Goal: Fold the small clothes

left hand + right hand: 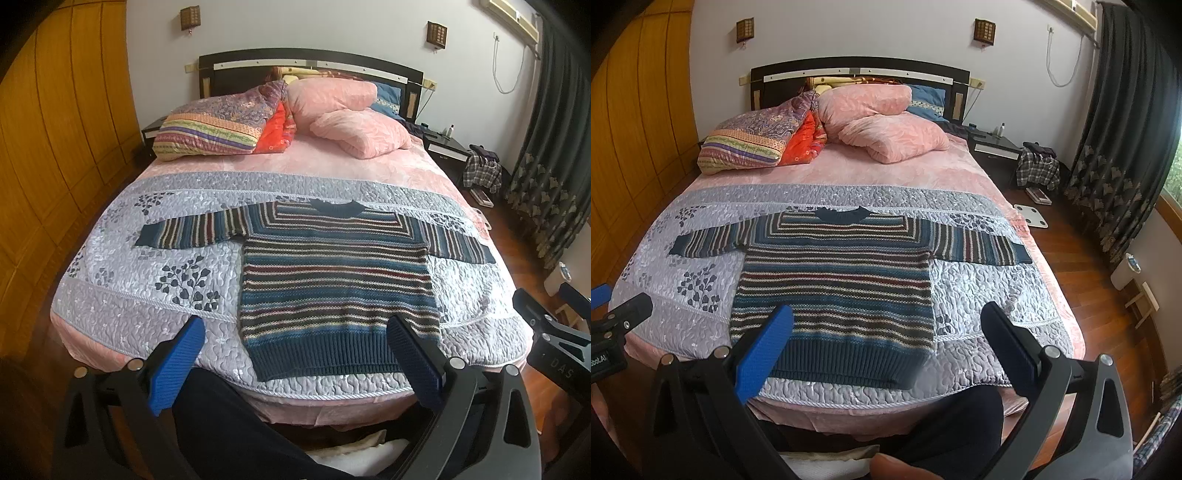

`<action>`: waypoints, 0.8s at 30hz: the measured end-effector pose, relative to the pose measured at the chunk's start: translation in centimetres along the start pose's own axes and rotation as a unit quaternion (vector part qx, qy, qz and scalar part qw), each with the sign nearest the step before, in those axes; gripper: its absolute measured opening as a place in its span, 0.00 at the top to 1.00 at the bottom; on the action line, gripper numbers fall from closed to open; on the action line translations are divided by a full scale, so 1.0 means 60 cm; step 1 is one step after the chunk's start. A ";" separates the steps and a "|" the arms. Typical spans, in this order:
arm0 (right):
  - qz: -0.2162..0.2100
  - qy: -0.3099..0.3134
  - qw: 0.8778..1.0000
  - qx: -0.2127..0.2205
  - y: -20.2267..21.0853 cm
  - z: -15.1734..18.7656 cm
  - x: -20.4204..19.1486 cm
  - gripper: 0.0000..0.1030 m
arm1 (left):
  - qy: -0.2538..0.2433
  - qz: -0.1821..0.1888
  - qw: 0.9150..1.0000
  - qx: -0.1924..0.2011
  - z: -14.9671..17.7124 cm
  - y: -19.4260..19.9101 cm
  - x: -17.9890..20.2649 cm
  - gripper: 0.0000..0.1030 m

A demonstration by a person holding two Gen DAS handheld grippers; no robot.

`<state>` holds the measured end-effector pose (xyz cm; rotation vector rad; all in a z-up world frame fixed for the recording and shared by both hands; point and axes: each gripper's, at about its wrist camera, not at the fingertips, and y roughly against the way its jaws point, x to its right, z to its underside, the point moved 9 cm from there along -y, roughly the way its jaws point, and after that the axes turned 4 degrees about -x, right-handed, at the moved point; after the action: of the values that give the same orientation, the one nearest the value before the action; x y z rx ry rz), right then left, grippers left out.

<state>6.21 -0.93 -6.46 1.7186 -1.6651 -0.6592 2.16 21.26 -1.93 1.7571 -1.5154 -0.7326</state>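
The striped sweater (334, 280) lies flat on the bed (147, 258), hem nearest, mid-frame; left tongs (295, 354) and right tongs (886, 343) hover apart, empty, equally near.

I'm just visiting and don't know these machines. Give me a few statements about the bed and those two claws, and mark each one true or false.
1. The striped sweater lies flat with both sleeves spread out. True.
2. The left claw is clamped on the sweater's hem. False: it is open and holds nothing, short of the bed.
3. The right claw is open too. True.
4. The sweater is already folded in half. False: it is fully spread, collar toward the headboard.
5. Pink pillows sit at the head of the bed. True.
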 end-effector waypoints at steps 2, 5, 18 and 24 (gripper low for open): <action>0.000 0.000 1.000 0.001 0.000 0.000 0.000 0.03 | 0.000 0.000 1.000 0.000 0.000 0.000 0.000 0.04; 0.000 -0.001 1.000 0.000 0.000 0.001 0.001 0.03 | 0.000 0.000 1.000 0.001 0.001 0.000 0.001 0.04; 0.002 -0.001 1.000 0.002 0.002 0.001 -0.003 0.03 | 0.001 0.001 1.000 0.000 0.000 0.001 -0.001 0.04; 0.001 -0.002 1.000 0.001 0.001 0.002 -0.002 0.03 | -0.001 0.001 1.000 0.000 0.000 0.001 -0.001 0.04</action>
<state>6.07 -0.82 -6.47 1.7170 -1.6700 -0.6601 2.09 21.32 -1.88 1.7560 -1.5174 -0.7329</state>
